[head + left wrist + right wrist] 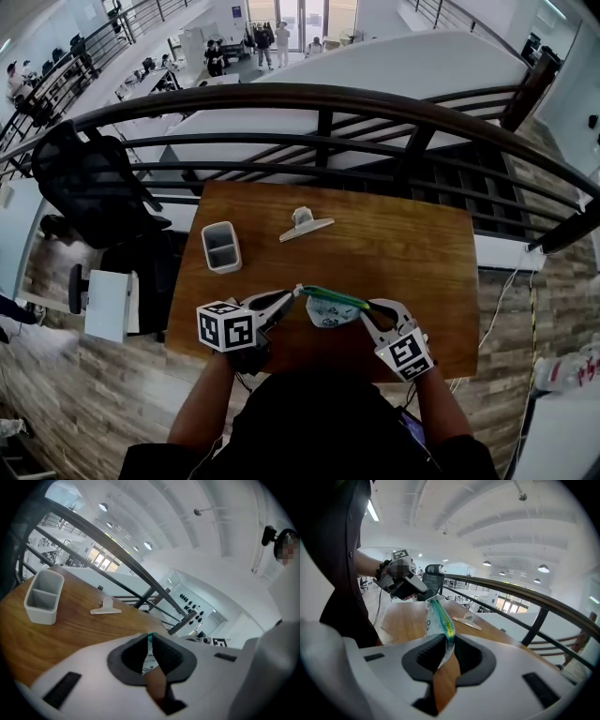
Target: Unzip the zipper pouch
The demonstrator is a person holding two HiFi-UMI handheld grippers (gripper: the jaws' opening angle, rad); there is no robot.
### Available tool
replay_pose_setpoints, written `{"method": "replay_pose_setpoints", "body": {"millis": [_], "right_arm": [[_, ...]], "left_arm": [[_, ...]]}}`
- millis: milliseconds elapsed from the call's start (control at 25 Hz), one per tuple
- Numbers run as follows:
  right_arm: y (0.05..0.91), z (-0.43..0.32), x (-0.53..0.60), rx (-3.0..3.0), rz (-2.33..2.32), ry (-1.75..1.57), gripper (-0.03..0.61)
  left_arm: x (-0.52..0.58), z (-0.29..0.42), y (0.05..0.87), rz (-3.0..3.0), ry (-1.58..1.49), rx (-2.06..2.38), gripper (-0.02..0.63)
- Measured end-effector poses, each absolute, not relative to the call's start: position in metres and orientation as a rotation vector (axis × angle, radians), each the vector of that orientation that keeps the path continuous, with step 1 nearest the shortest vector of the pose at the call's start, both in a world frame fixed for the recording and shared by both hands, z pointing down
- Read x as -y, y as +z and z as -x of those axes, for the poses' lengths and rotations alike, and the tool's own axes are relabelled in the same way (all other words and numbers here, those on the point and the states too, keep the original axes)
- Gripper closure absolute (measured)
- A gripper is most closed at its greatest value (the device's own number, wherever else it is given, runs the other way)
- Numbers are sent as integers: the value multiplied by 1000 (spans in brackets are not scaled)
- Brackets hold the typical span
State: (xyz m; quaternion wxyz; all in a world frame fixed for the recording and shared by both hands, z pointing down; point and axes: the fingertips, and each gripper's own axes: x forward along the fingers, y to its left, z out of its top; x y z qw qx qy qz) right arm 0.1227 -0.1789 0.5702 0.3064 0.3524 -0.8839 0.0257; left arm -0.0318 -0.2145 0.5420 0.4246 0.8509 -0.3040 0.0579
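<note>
A small white zipper pouch (333,309) with a green zipper (330,296) hangs stretched between my two grippers, just above the near part of the wooden table (412,248). My left gripper (296,292) is shut on the pouch's left end; in the left gripper view its jaws (150,638) pinch the green edge and white fabric. My right gripper (367,306) holds the right end. In the right gripper view the pouch (435,619) runs away from the jaws (449,641) toward the left gripper (426,596), zipper edge up, with its end clamped between the pads.
A grey two-compartment holder (221,247) stands at the table's left. A white binder clip (306,225) lies near the far edge. A dark metal railing (319,122) runs behind the table. A black office chair (89,183) stands at the left.
</note>
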Motion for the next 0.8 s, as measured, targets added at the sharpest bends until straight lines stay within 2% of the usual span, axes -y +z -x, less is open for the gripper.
{"method": "replay_pose_setpoints", "body": {"millis": [160,360,800], "right_arm": [[570,-121,175,2350,-929,85,509],[566,-113,170,2365,-926,84,410],[544,-131,173,2355,-1115,83,383]], "left_arm": [[209,33,541,-2109,122,751,594],[201,45,543,-2083,105,772,594],[191,70,540,-2091,62,843,594]]}}
